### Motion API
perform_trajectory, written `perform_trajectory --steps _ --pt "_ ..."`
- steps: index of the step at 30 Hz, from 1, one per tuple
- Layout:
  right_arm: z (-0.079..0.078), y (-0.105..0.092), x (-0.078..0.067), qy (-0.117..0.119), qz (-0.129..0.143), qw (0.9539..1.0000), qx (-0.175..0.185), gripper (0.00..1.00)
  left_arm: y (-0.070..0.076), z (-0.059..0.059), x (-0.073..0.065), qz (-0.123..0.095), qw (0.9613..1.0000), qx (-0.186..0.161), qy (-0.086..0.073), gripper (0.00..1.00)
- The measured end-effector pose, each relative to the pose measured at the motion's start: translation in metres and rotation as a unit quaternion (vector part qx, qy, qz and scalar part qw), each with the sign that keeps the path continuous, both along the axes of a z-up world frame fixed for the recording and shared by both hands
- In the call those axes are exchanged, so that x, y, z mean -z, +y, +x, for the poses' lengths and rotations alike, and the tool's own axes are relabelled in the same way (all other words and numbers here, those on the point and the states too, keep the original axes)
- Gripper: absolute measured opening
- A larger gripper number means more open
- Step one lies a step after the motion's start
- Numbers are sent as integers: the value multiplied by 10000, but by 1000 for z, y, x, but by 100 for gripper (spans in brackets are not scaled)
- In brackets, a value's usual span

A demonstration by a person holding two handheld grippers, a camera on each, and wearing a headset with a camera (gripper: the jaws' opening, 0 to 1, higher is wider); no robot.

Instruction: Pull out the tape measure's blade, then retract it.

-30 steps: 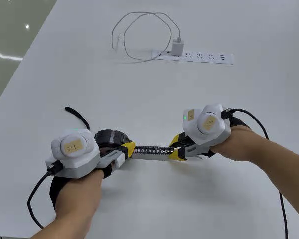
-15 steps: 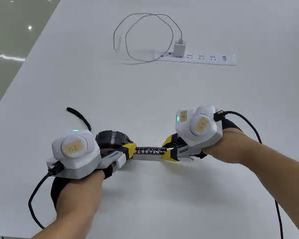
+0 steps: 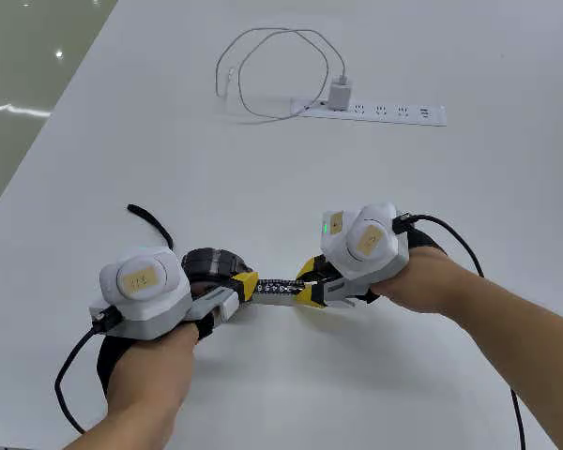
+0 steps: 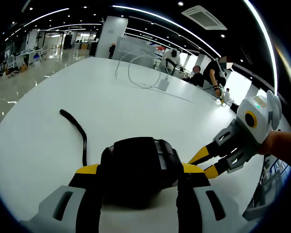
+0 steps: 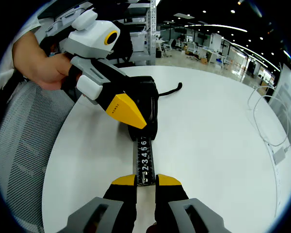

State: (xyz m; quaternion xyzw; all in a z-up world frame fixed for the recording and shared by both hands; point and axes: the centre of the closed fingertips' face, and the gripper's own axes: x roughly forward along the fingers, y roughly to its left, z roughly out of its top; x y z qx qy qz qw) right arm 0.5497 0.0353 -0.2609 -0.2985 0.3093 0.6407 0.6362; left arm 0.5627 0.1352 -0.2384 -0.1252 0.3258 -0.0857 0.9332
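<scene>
A black tape measure (image 3: 213,265) rests on the white table (image 3: 291,187), with my left gripper (image 3: 242,284) shut on its case (image 4: 138,167). A short stretch of numbered blade (image 5: 144,158) runs out of the case (image 5: 144,109) toward the right. My right gripper (image 5: 146,181) is shut on the blade's end, its yellow-tipped fingers (image 3: 310,284) close to the left gripper. In the left gripper view the right gripper (image 4: 203,163) enters from the right. The tape's black wrist strap (image 3: 148,222) lies on the table behind the case.
A white power strip (image 3: 385,112) with a plugged-in charger (image 3: 337,93) and a looped white cable (image 3: 263,66) lies at the far side. The table's left edge (image 3: 47,122) borders a glossy floor. People stand in the background (image 4: 216,73) beyond the table.
My right gripper has moved left toward the case with the blade end, so the exposed blade is now shorter. The left gripper and case stay in place.
</scene>
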Motion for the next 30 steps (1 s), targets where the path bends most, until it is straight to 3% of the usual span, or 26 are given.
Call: perform_trajectory --steps 30 --pt "-1 38 0 -44 349 9994 -2 9 0 0 0 -43 10000 -17 -1 58"
